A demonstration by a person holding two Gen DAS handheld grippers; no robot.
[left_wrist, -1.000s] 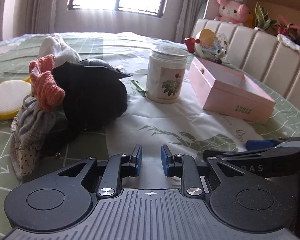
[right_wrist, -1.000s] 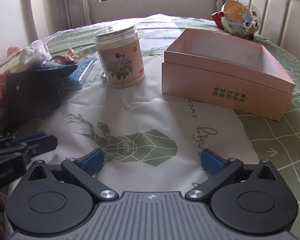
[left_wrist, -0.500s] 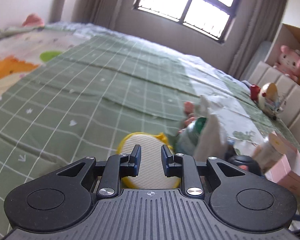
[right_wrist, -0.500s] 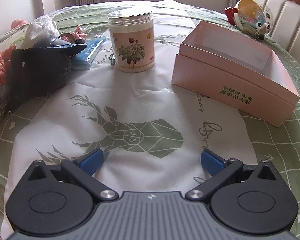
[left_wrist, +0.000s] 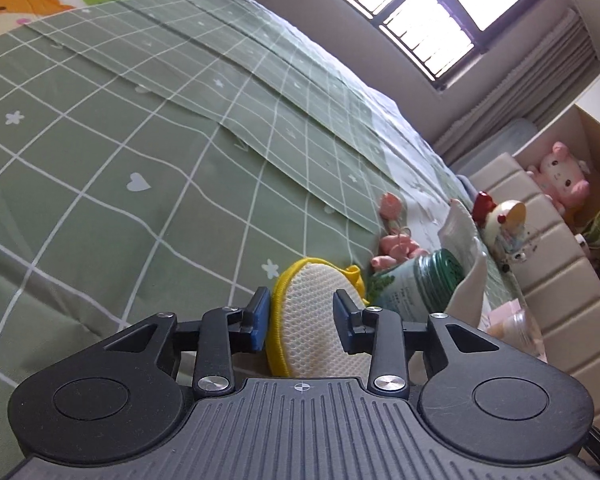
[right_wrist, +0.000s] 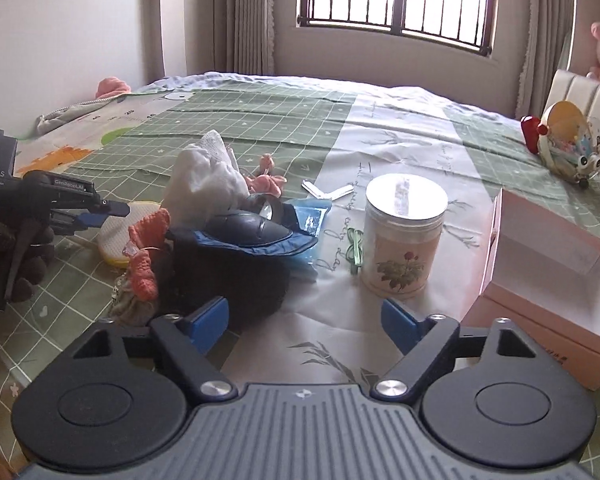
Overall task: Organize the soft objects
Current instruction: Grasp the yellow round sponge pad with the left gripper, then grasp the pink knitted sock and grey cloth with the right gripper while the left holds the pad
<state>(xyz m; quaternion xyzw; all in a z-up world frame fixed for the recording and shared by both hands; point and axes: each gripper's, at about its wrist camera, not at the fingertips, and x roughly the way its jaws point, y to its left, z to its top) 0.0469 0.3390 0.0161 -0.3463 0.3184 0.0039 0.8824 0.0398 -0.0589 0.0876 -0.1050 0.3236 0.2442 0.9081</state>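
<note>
A round white mesh sponge with a yellow rim (left_wrist: 312,312) lies on the green checked bedspread. My left gripper (left_wrist: 302,318) is open around it, one finger on each side; it also shows in the right wrist view (right_wrist: 108,214) at the sponge (right_wrist: 114,236). My right gripper (right_wrist: 304,326) is open and empty above the white deer cloth. In front of it lies a heap of soft things: a black cloth item (right_wrist: 228,276), an orange knitted piece (right_wrist: 146,252), a white cloth (right_wrist: 206,178) and a pink fabric piece (right_wrist: 266,182).
A white jar with a flower label (right_wrist: 402,236) stands right of the heap. An open pink box (right_wrist: 548,280) stands at the right. A green-lidded bottle (left_wrist: 416,284) lies beyond the sponge. A toy figure (right_wrist: 566,140) and the padded headboard (left_wrist: 548,264) are at the far right.
My left gripper swung left from the heap to the sponge, dropped close and opened around it. The right gripper lifted and tilted up, still open.
</note>
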